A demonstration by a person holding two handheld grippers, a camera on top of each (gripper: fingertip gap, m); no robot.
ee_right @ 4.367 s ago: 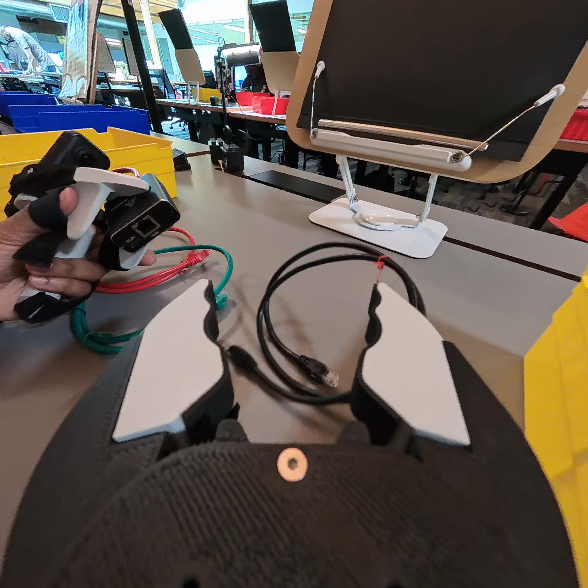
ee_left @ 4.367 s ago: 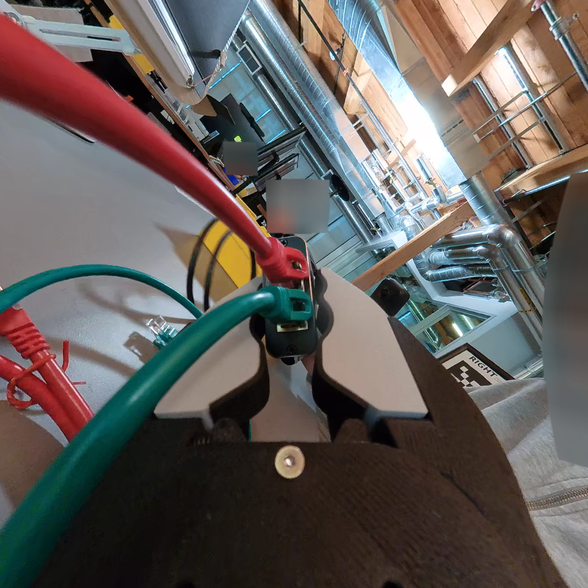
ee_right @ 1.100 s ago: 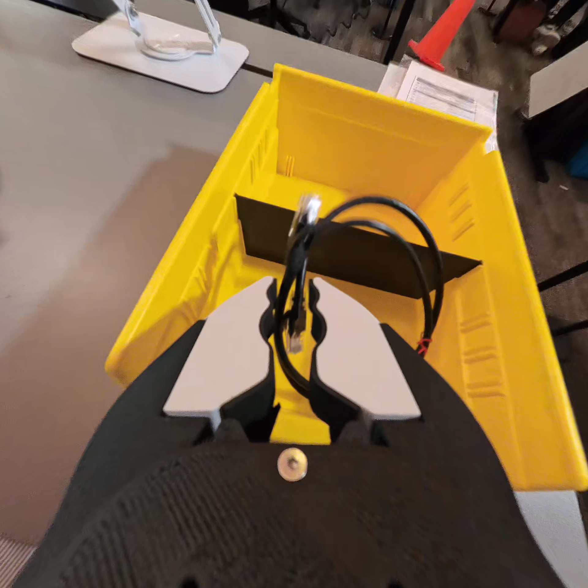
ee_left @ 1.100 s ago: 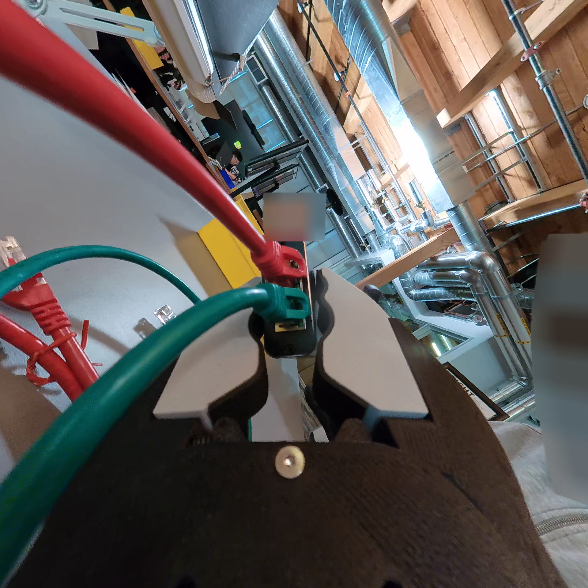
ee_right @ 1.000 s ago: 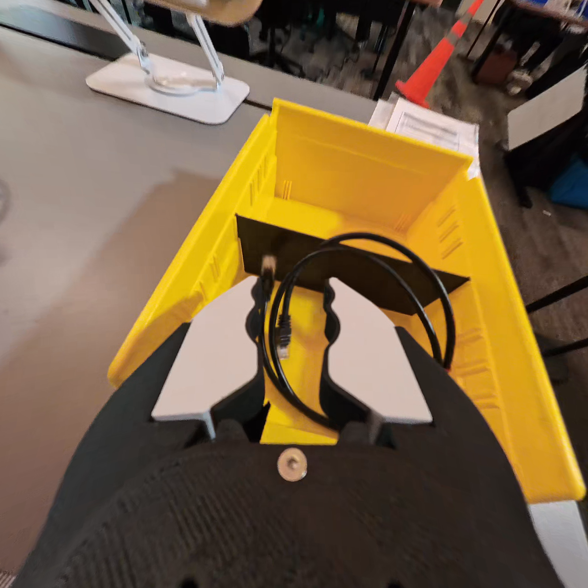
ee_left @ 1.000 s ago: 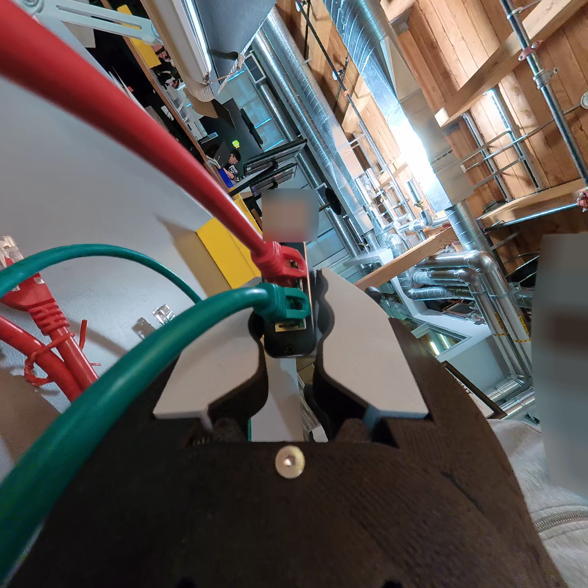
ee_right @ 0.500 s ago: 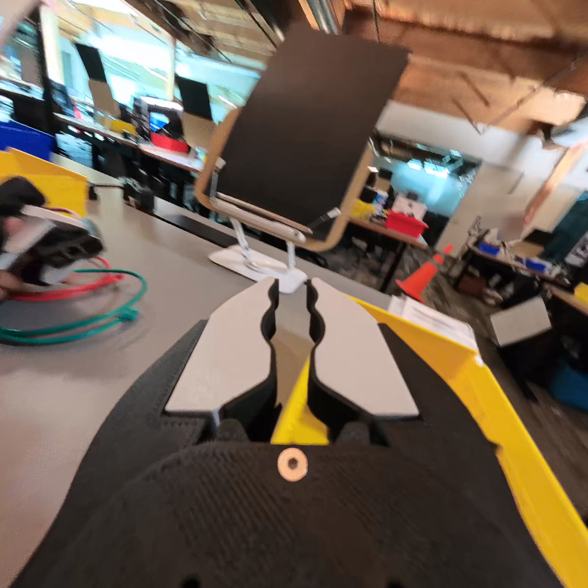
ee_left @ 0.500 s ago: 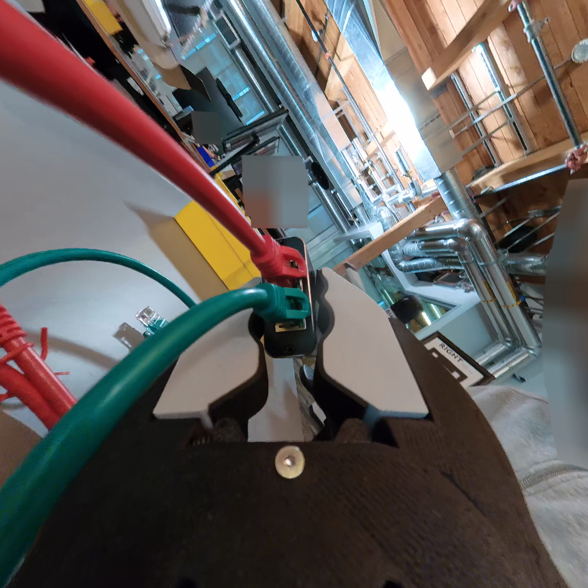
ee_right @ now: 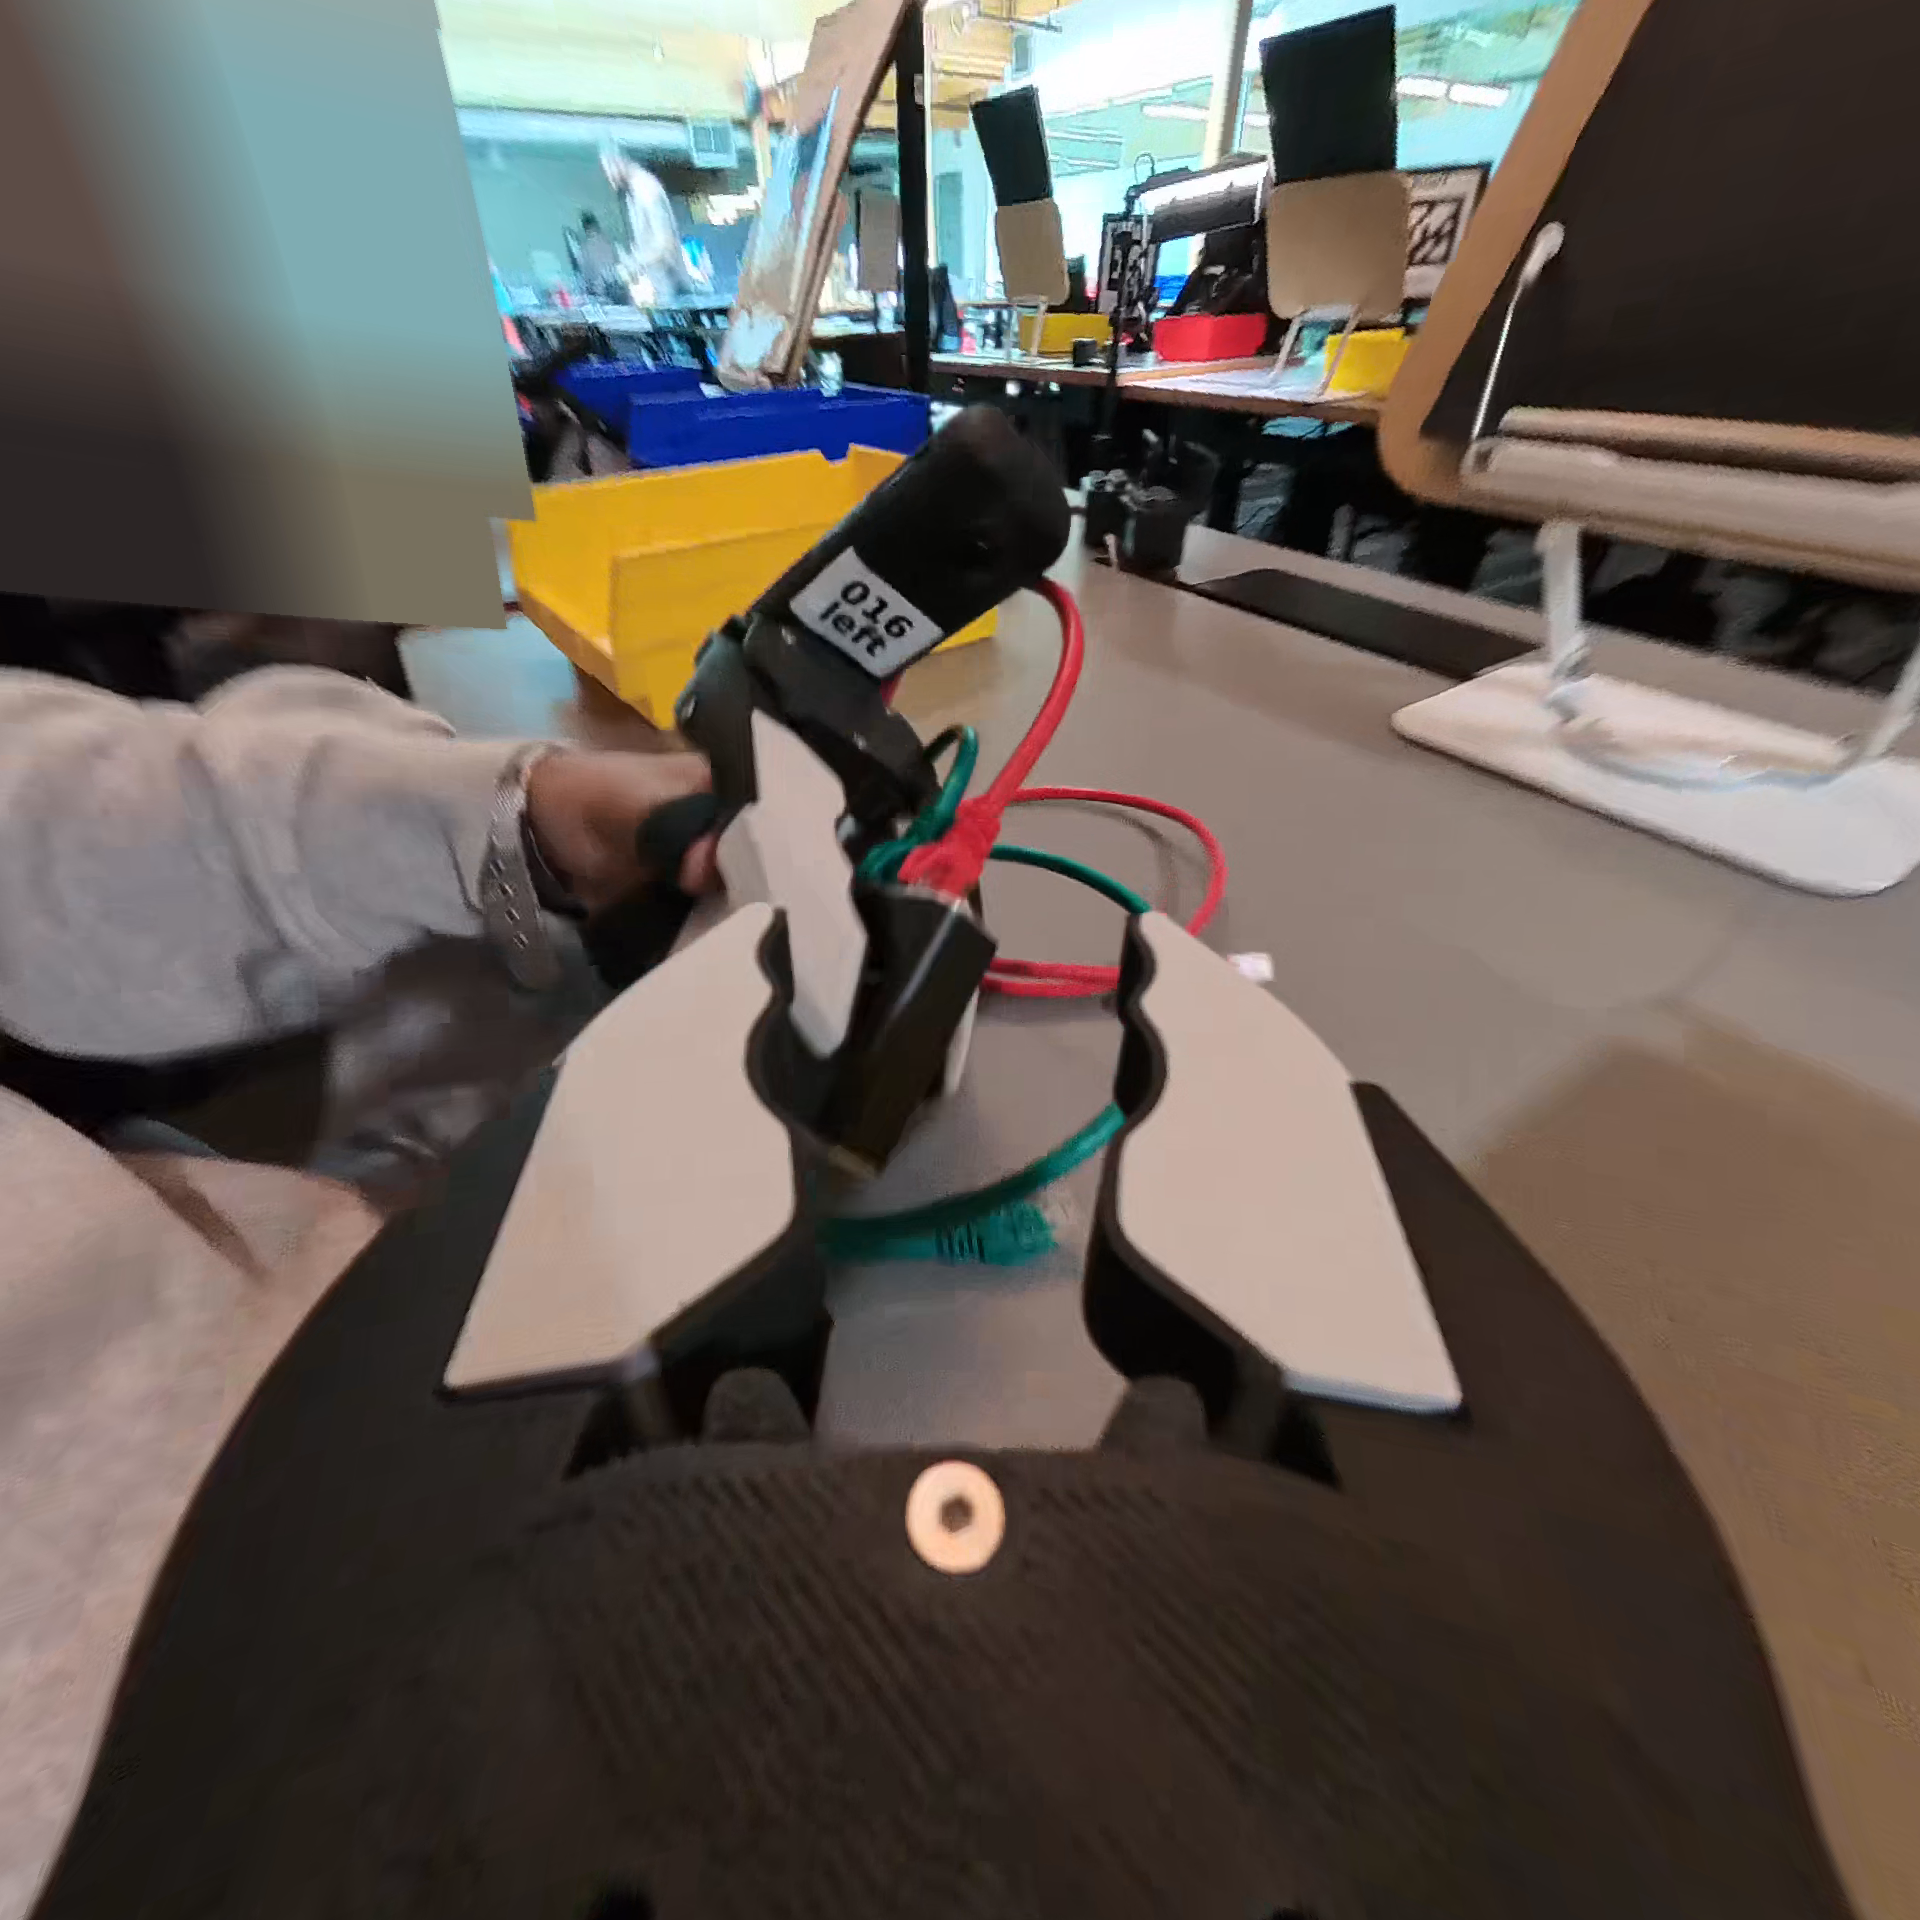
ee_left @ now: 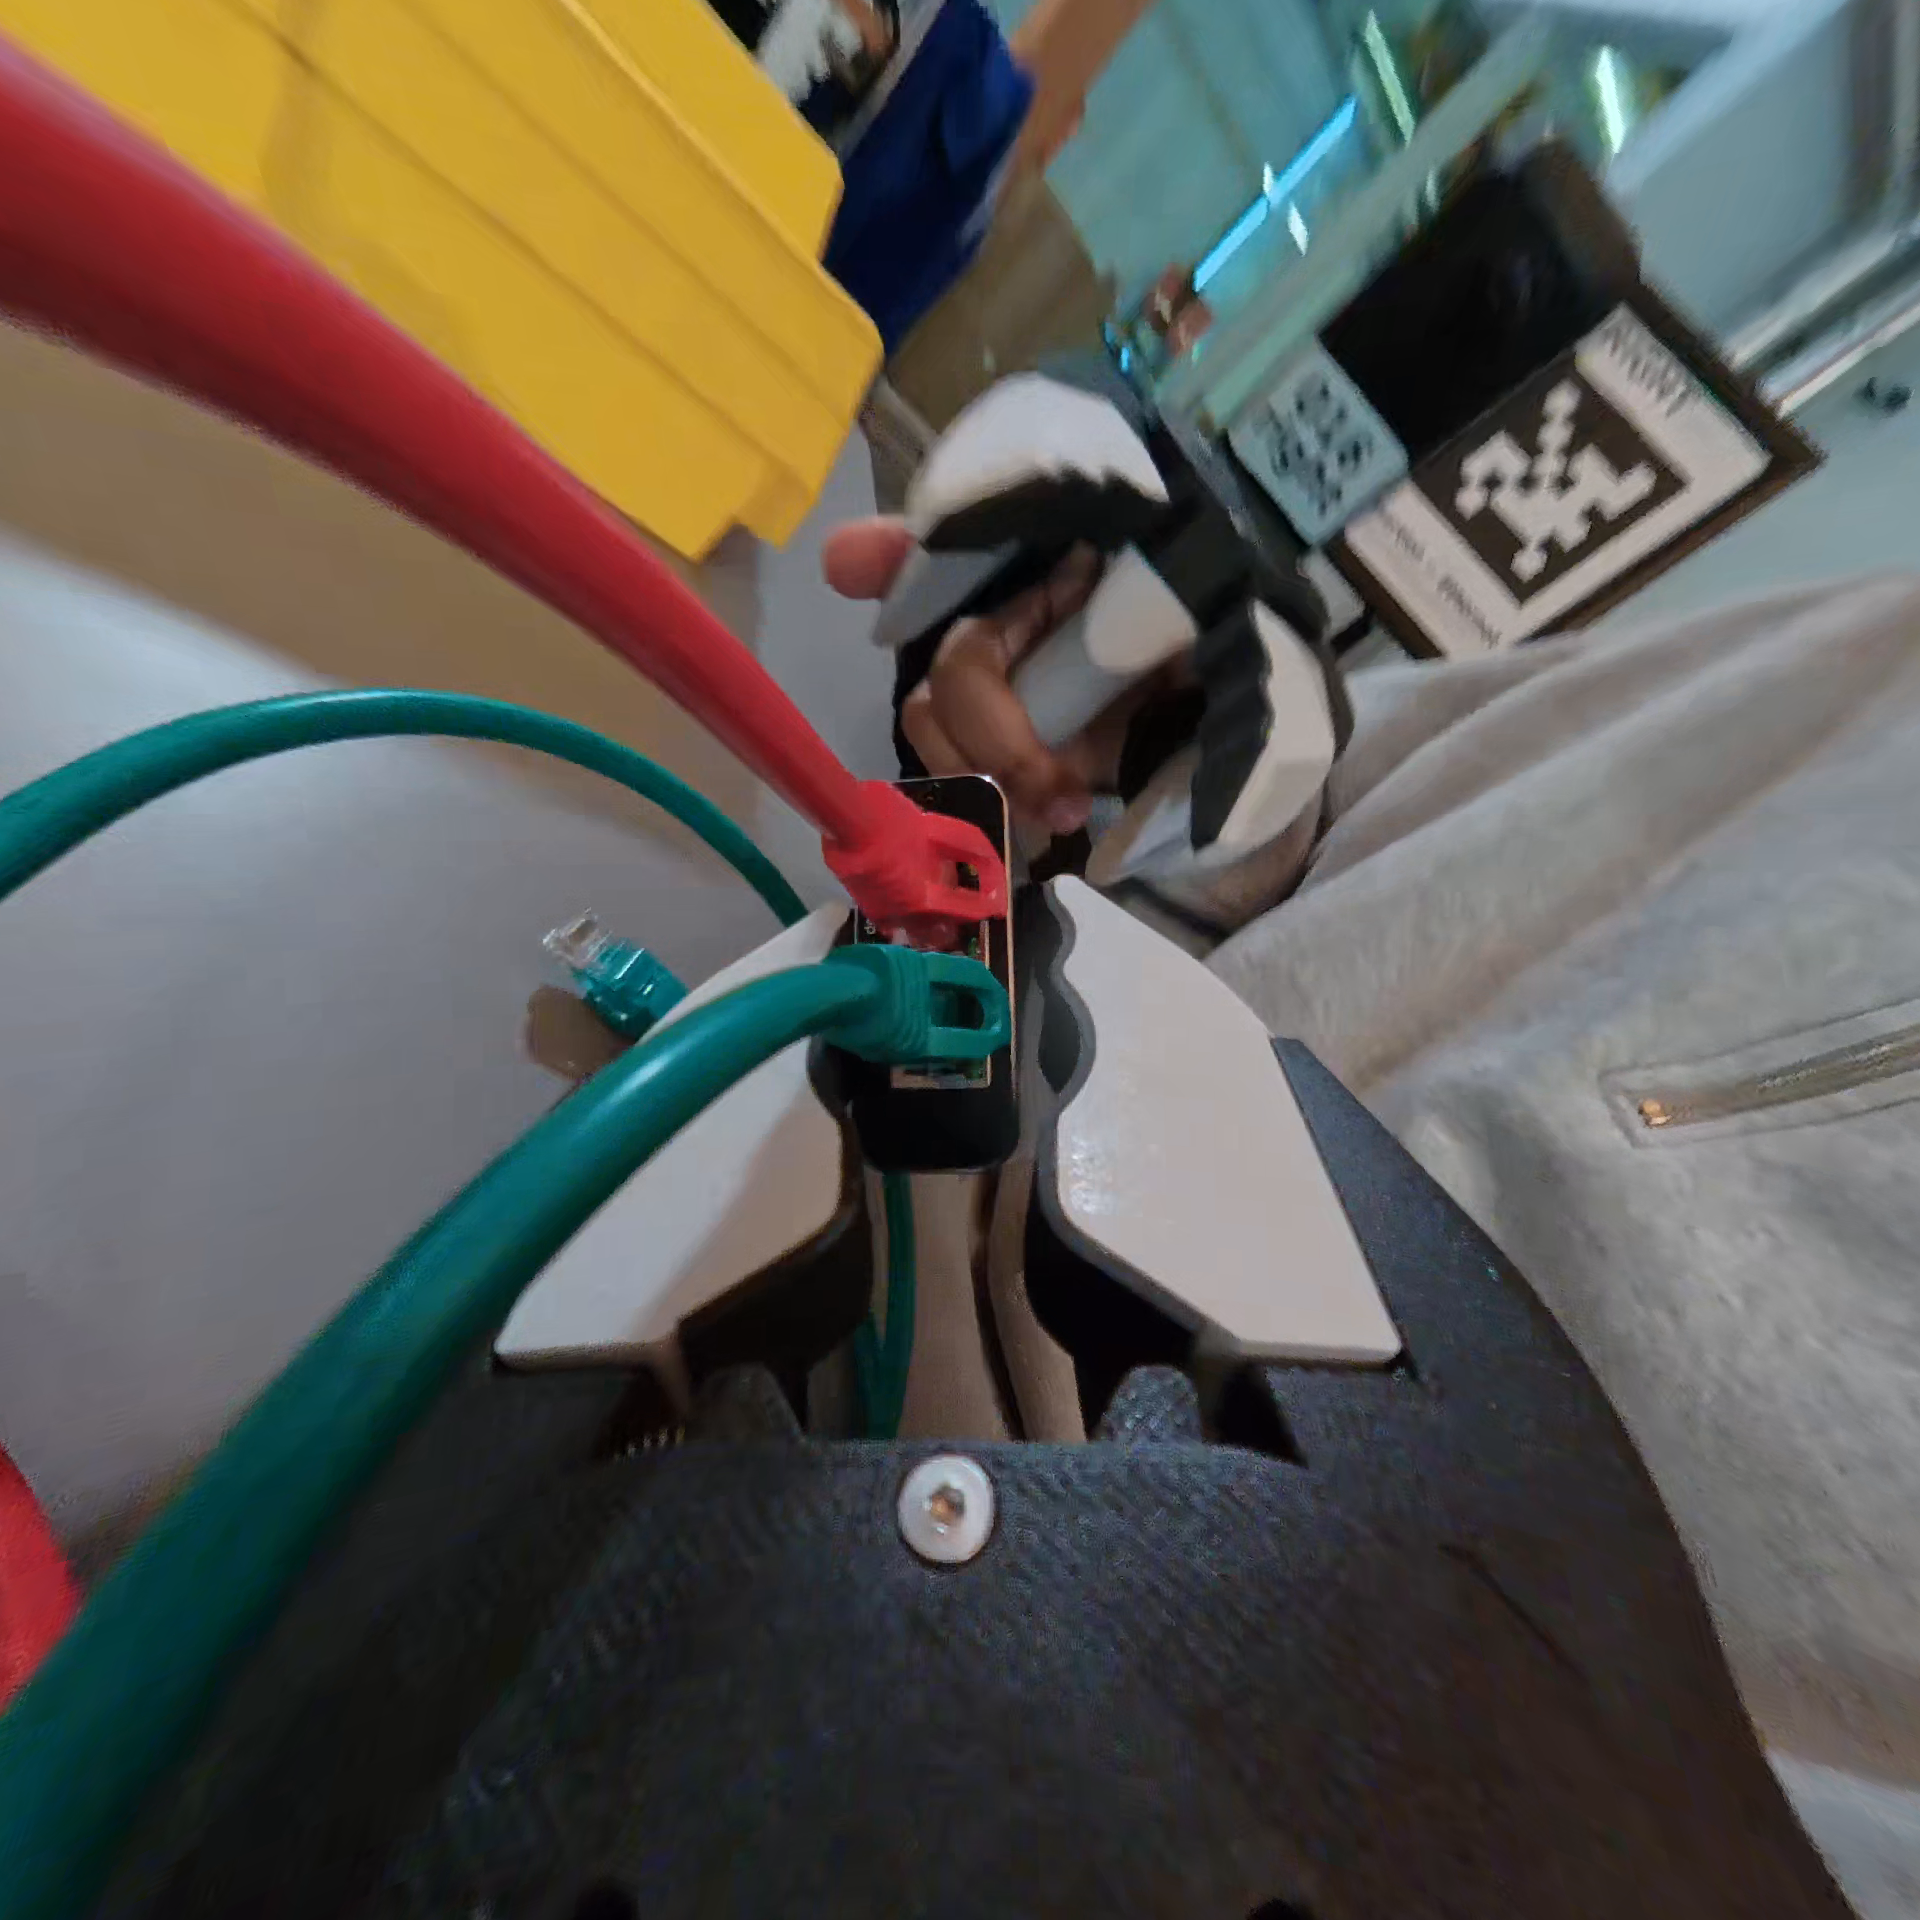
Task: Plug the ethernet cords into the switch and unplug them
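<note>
My left gripper [ee_left: 940, 914] is shut on a small black switch [ee_left: 935, 1122] and holds it above the table. A red cord's plug [ee_left: 920, 873] and a green cord's plug [ee_left: 935, 1013] sit in its ports. The green cord's other plug [ee_left: 613, 971] lies loose on the table. In the right wrist view my right gripper [ee_right: 951, 935] is open and empty, its jaws either side of the switch [ee_right: 920, 1008] without touching it. The left gripper's white finger [ee_right: 816, 894] clamps the switch there. The red cord [ee_right: 1049, 717] and green cord [ee_right: 1039, 1164] loop behind and below.
A yellow bin [ee_right: 707, 561] stands on the grey table [ee_right: 1558, 1039] behind the left gripper, also showing in the left wrist view [ee_left: 520, 208]. A white stand base [ee_right: 1662, 769] is at the right. Blue bins [ee_right: 769, 416] are farther back. A grey sleeve [ee_right: 260, 831] reaches in from the left.
My right gripper left the yellow bin with the black cable, swung to face the switch, and opened wider. My left gripper tilted down with the switch, from ceiling towards table.
</note>
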